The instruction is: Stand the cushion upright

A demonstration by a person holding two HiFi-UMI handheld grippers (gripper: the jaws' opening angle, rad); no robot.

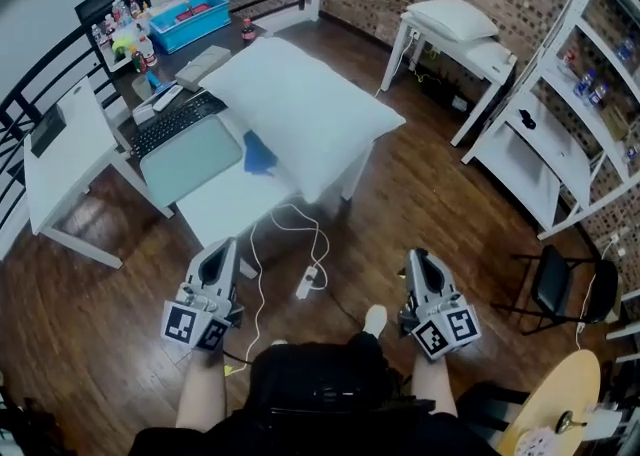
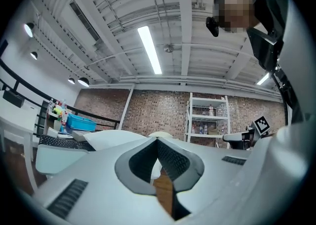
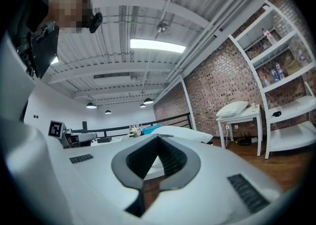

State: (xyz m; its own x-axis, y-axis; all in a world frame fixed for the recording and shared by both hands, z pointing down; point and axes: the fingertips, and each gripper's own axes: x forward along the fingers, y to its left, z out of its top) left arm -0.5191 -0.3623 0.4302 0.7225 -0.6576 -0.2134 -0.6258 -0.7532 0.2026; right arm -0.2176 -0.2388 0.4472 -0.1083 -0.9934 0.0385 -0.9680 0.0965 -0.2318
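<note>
The large white cushion (image 1: 300,114) lay flat on the white table (image 1: 225,209), one corner overhanging the far edge, a blue cloth (image 1: 258,154) just beside it; the left gripper (image 1: 222,246) and right gripper (image 1: 418,258) hung low over the wooden floor, well apart from the table (each near the person's knees); in both gripper views the jaws were pressed together with nothing between them; a keyboard (image 1: 175,122) sat beside the cushion.
</note>
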